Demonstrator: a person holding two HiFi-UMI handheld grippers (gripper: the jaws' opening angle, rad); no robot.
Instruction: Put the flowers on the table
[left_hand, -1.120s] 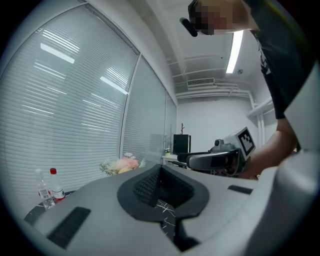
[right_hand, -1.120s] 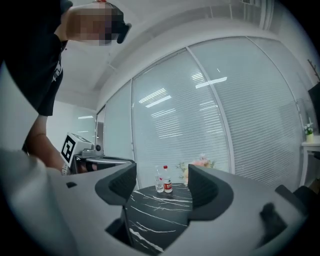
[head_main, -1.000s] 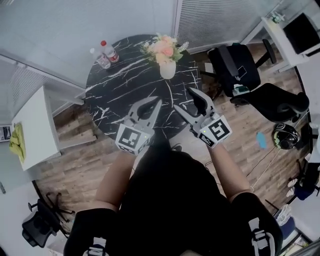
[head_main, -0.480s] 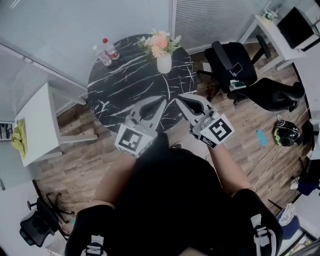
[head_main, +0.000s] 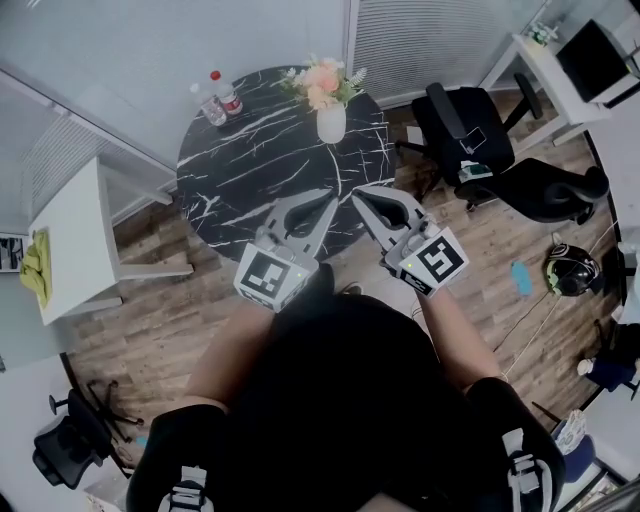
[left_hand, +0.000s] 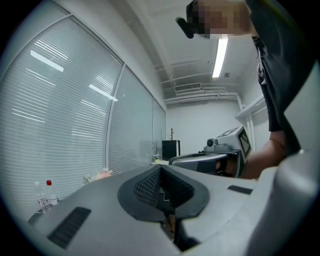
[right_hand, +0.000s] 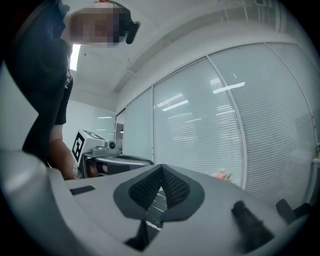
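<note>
The flowers (head_main: 322, 80) already stand on the counter (head_main: 250, 165), the left tool (head_main: 324, 202) and right tool (head_main: 359, 195) both pinched together, empty, so the task looks finished and no further move seems needed

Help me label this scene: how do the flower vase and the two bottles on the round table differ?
The flower vase is white and opaque; the bottles are clear. The flower vase stands right, the bottles left. Both stand upright near the far edge of the table.

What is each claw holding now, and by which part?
Nothing is held. The left claw and the right claw are both shut and empty; the white vase of pink flowers stands untouched on the round black marble table.
</note>
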